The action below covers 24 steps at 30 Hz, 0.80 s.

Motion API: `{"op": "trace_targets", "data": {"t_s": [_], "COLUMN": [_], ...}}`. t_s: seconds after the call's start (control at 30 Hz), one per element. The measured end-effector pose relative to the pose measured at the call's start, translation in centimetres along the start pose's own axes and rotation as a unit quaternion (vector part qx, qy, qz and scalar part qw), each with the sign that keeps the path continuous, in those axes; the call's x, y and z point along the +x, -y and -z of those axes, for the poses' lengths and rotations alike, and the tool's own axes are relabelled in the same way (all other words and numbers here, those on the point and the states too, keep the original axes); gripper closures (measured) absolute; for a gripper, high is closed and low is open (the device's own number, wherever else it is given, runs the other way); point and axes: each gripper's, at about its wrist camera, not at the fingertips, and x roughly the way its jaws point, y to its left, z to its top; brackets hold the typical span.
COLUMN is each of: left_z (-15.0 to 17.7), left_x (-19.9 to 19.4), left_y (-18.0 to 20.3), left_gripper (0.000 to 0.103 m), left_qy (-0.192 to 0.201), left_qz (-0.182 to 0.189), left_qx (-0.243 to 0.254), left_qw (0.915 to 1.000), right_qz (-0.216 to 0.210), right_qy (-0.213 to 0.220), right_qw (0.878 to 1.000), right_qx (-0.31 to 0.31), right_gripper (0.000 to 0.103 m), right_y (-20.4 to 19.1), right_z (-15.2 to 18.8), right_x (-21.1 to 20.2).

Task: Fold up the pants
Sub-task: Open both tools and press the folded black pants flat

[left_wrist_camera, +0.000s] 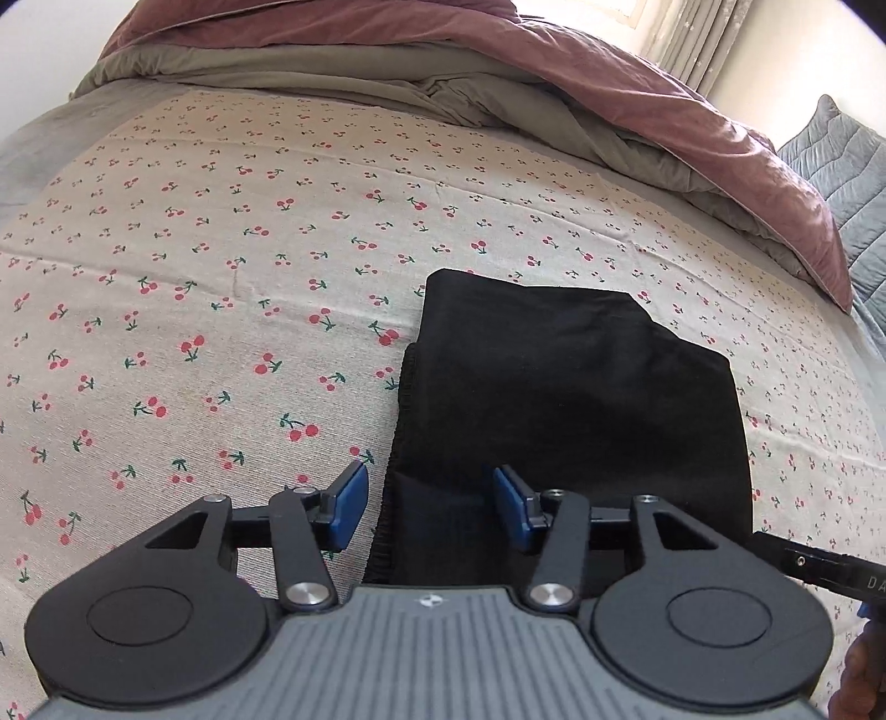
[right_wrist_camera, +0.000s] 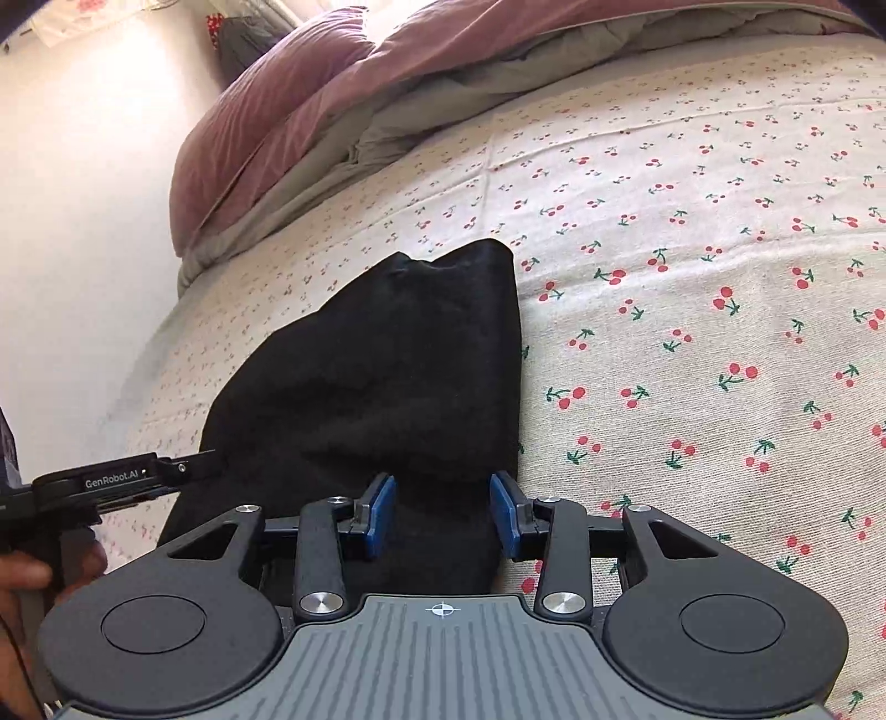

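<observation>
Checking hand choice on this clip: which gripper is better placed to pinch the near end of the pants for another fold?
Right, probably. The right gripper has black pants cloth between its pads; the left gripper straddles the pants' edge, one pad over the sheet.

**A bedroom at home, seen across the bed**

A bed (left_wrist_camera: 277, 221) fills both views, spread with a cream sheet (right_wrist_camera: 692, 249) printed in red cherries. A mauve duvet (left_wrist_camera: 692, 111) with a grey-green underside lies bunched along the top of the frame. A grey quilted pillow (left_wrist_camera: 847, 166) sits at far right, below pale curtains (left_wrist_camera: 703, 39).
</observation>
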Motion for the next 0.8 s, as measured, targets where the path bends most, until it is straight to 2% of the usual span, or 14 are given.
{"op": "trace_targets", "data": {"t_s": [0.13, 0.2, 0.43, 0.47, 0.5, 0.53, 0.57, 0.6, 0.7, 0.8], "left_z": [0.0, 0.0, -0.3, -0.3, -0.4, -0.5, -0.5, -0.5, -0.4, -0.3], "left_x": [0.9, 1.1, 1.6, 1.6, 1.6, 1.5, 1.5, 1.5, 1.8, 1.9], "left_y": [-0.9, -1.3, -1.9, -1.9, -1.9, -2.1, -2.1, -2.1, -1.9, -1.1], "left_gripper": [0.045, 0.041, 0.04, 0.04, 0.04, 0.04, 0.04, 0.04, 0.04, 0.042], "left_qy": [-0.022, -0.025, -0.026, -0.027, -0.027, -0.027, -0.027, -0.028, -0.03, -0.024], "left_qz": [0.043, 0.051, 0.072, 0.073, 0.072, 0.071, 0.072, 0.072, 0.07, 0.054], "left_qx": [-0.039, -0.05, -0.06, -0.061, -0.062, -0.065, -0.066, -0.065, -0.052, -0.032], "left_qw": [0.9981, 0.9972, 0.9952, 0.9951, 0.9951, 0.9949, 0.9948, 0.9948, 0.9957, 0.9977], "right_qz": [-0.016, -0.015, -0.033, -0.031, -0.021, 0.002, 0.026, 0.026, -0.025, -0.041], "right_qy": [0.008, 0.014, 0.024, 0.025, 0.03, 0.044, 0.06, 0.06, 0.037, 0.043], "right_qw": [1.0, 1.0, 0.998, 0.998, 0.998, 0.998, 0.997, 0.997, 0.995, 0.995], "right_qx": [0.025, 0.019, 0.039, 0.043, 0.046, 0.046, 0.04, 0.041, 0.087, 0.077], "right_gripper": [0.063, 0.063, 0.063, 0.066, 0.064, 0.06, 0.06, 0.06, 0.06, 0.06], "right_y": [0.8, 0.7, 1.3, 1.5, 1.5, 1.5, 1.7, 2.1, 3.8, 3.2], "right_z": [-0.2, -0.3, -1.1, -1.2, -1.3, -1.5, -1.7, -1.9, -1.3, -0.8], "right_x": [0.6, 0.8, 1.5, 1.4, 1.2, 0.7, 0.2, 0.2, 1.3, 1.9]}}
